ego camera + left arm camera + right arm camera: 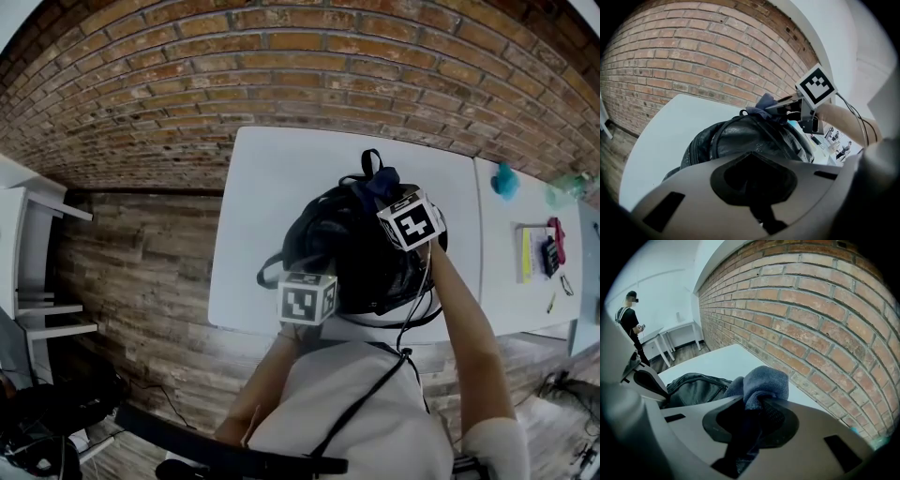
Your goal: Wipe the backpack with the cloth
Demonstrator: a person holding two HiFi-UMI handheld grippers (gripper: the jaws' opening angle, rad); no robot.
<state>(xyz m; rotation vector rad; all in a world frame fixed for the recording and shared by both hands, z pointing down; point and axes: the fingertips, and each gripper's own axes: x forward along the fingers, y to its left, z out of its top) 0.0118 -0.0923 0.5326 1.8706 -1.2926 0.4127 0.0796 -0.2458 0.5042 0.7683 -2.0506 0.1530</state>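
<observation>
Backpack (352,248) lies on table (267,187); right tongs (754,414) clamp cloth (766,378), left tongs (757,190) closed.

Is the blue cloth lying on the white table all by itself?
No, the blue cloth is pinched between the jaws of the right hand-held gripper, by the black backpack.

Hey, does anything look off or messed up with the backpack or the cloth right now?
Nothing stands out. The backpack lies on the table, and the cloth is bunched in the right gripper over its far end.
</observation>
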